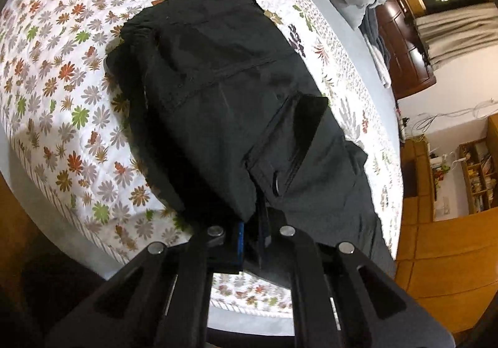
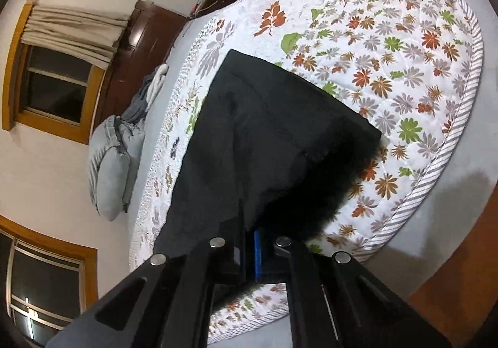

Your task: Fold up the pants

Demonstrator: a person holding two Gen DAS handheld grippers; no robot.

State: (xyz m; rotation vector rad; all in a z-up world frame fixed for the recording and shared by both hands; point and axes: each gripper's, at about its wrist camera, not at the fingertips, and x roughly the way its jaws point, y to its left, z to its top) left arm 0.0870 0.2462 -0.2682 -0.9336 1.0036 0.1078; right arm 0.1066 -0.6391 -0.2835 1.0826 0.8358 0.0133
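Each gripper, left gripper (image 1: 252, 234) and right gripper (image 2: 249, 242), has black plastic arms, round silver bolts (image 1: 214, 230) and a blue pad (image 2: 257, 254).

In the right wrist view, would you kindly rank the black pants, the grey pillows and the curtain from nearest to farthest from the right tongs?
1. Black pants: clamped in the right tongs, spreading ahead over the flowered quilt.
2. Grey pillows: to the left, at the bed's far side by the wall.
3. Curtain: upper left, bunched over the window, beyond the pillows.
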